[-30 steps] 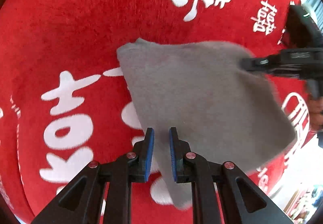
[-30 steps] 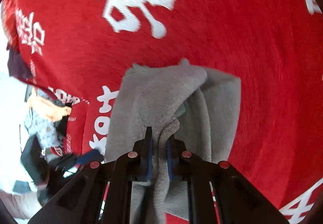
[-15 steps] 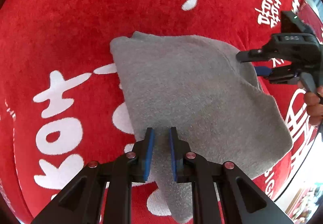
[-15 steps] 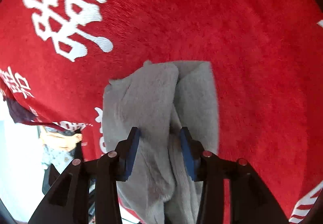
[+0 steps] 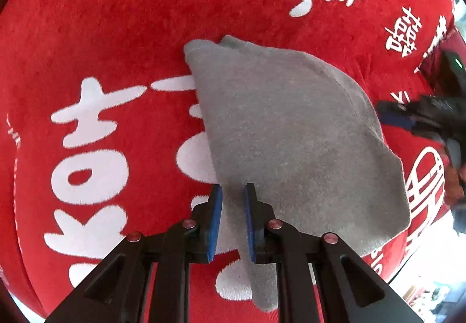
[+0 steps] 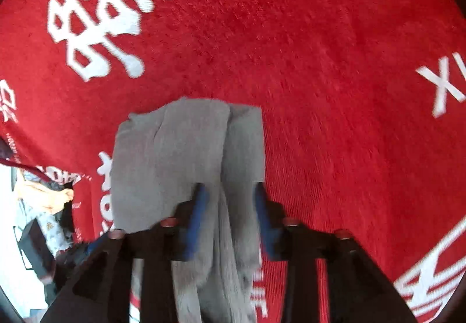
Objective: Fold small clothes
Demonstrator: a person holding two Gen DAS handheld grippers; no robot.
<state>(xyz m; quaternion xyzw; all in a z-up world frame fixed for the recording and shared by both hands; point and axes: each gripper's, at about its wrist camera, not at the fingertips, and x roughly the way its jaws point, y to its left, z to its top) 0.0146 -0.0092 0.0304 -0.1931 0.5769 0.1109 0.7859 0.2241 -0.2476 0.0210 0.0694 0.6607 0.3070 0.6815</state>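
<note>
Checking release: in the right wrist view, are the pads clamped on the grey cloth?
No, the right gripper is opening, pads clear of the grey cloth between them.

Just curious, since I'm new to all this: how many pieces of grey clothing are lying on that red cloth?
1. The grey garment lies folded over on the red cloth, one edge between the left gripper fingers. More clothes sit off the cloth's edge, too blurred to count.

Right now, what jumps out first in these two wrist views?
The bright red carpet with large white characters fills both views. A grey garment lies folded at its centre. The left gripper is nearly shut on the garment's near edge, while the right gripper is opening, cloth loose between its blue pads.
</note>
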